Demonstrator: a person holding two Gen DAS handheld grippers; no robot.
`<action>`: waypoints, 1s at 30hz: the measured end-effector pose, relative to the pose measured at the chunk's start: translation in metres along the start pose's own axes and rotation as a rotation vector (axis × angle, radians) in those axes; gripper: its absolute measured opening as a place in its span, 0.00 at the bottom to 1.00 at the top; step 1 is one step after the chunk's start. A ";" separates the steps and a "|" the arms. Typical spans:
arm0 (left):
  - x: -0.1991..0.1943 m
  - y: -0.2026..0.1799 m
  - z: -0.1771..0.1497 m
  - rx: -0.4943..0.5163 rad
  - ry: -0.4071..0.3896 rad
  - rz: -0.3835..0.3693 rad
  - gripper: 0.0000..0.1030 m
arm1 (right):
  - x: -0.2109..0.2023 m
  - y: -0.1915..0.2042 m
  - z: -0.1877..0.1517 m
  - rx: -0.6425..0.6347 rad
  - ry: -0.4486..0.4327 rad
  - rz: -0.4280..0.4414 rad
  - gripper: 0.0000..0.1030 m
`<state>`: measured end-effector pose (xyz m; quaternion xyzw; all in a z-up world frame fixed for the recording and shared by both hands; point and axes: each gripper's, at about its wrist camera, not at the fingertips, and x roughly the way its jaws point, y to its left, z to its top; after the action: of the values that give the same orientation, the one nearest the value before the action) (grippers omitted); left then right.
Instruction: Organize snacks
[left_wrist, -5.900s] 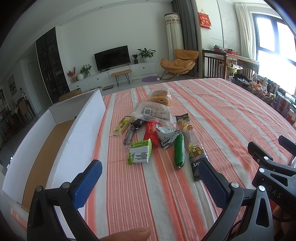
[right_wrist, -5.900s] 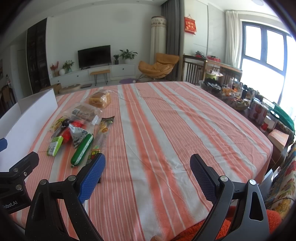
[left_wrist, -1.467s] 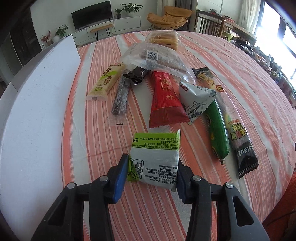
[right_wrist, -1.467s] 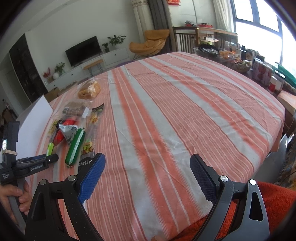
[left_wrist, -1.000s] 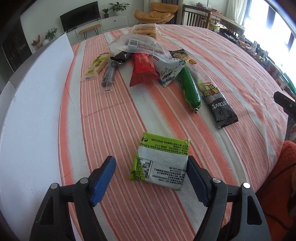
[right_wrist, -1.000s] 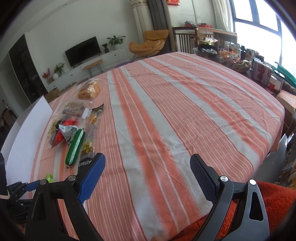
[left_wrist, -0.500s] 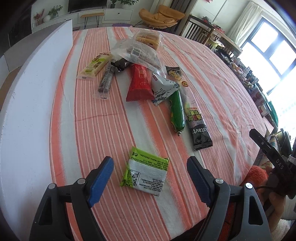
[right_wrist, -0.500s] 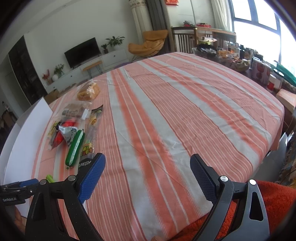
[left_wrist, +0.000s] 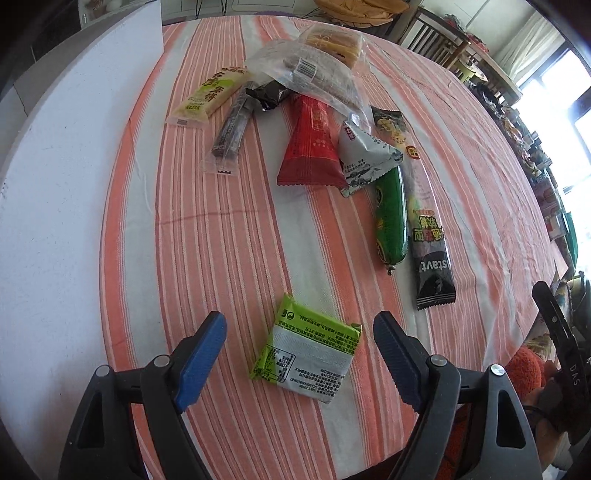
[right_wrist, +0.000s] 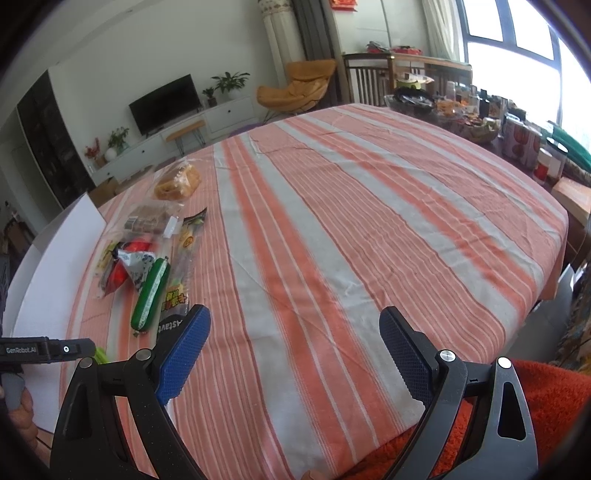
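Note:
A green-and-white packet (left_wrist: 306, 358) lies flat on the striped tablecloth (left_wrist: 229, 240), near the front edge. My left gripper (left_wrist: 299, 325) hovers over it, open, with the packet between its blue pads and touching neither. Farther back lie the other snacks: a yellow-green bar (left_wrist: 210, 96), a dark bar (left_wrist: 231, 133), a red packet (left_wrist: 312, 147), a grey-white triangular packet (left_wrist: 364, 155), a green sausage (left_wrist: 390, 218), a long black stick packet (left_wrist: 424, 221), a clear bag (left_wrist: 306, 74) and a wrapped bun (left_wrist: 332, 40). My right gripper (right_wrist: 295, 332) stands open over bare cloth with nothing in it.
A white box wall (left_wrist: 55, 184) runs along the table's left side. The table's round edge (right_wrist: 554, 266) drops off at the right, with a cluttered side table (right_wrist: 461, 114) beyond. An orange sleeve (right_wrist: 546, 398) is at the lower right.
My left gripper has let go of the green-and-white packet and drawn back from it. The packet now lies free and slightly turned. The right gripper has not moved.

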<state>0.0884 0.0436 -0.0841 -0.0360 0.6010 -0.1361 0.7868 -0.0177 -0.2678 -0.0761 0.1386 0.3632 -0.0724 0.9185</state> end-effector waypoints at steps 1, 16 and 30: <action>0.002 -0.006 -0.001 0.044 -0.007 0.013 0.79 | 0.000 0.000 0.000 0.003 -0.001 0.001 0.92; 0.003 -0.010 -0.022 0.201 -0.097 0.148 0.48 | 0.011 -0.008 0.003 0.046 0.061 0.070 0.92; -0.020 0.027 -0.042 0.041 -0.217 0.097 0.49 | 0.109 0.115 0.016 -0.449 0.309 0.088 0.27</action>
<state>0.0481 0.0792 -0.0833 -0.0052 0.5102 -0.1057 0.8535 0.0989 -0.1666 -0.1170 -0.0434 0.4998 0.0719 0.8621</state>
